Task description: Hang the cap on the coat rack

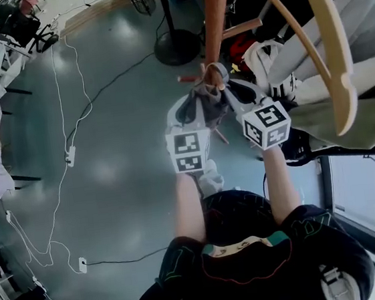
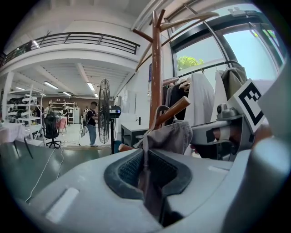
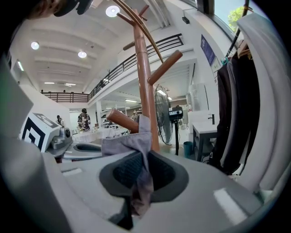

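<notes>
In the head view a grey cap (image 1: 202, 105) hangs between both grippers, right at the wooden coat rack (image 1: 214, 22). My left gripper (image 1: 196, 108) is shut on one edge of the cap, my right gripper (image 1: 226, 91) on the other. In the left gripper view the cap fabric (image 2: 171, 136) runs down between the jaws of the left gripper (image 2: 148, 170), just below a rack peg (image 2: 175, 110). In the right gripper view the cap (image 3: 131, 143) is pinched in the right gripper (image 3: 141, 177) and sits against a low peg (image 3: 119, 119) on the rack pole (image 3: 144, 82).
A standing fan (image 2: 105, 109) on a black round base (image 1: 177, 46) is behind the rack. Clothes (image 1: 369, 91) hang at the right, beside a curved wooden hanger (image 1: 327, 42). Cables (image 1: 73, 152) cross the grey floor. A person (image 2: 92, 123) stands far off.
</notes>
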Demonstrator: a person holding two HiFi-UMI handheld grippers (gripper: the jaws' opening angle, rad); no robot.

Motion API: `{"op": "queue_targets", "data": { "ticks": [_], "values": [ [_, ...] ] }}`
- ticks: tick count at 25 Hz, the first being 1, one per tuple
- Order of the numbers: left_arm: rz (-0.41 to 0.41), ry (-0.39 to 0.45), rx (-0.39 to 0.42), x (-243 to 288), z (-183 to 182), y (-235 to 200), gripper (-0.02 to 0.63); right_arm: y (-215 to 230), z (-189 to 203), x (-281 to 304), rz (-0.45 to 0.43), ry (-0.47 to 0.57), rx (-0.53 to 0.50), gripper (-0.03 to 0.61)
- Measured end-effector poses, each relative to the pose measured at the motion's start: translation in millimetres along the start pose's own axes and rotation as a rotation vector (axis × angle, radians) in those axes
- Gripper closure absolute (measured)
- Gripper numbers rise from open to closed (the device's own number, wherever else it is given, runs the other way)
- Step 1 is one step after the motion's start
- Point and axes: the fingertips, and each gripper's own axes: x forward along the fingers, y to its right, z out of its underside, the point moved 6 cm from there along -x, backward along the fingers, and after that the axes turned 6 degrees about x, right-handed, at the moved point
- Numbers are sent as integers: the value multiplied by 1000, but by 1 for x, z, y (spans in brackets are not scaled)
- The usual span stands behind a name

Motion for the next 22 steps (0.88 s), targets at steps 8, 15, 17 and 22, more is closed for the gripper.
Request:
{"op": "queue_targets", "data": {
  "ticks": [8, 15, 17, 22],
  "values": [
    [44, -31, -27, 32, 17, -4, 569, 13, 11, 26, 15, -51, 0, 529],
    [109, -30, -21, 43, 26, 2, 566, 16, 15, 33, 32, -43, 0, 530],
    [119, -27, -4, 46, 29, 4, 566, 17, 16, 34, 38, -37, -4, 529],
    [127, -29, 19, 51, 31, 6, 558, 17, 17, 34, 44, -37, -11, 529]
  ]
}}
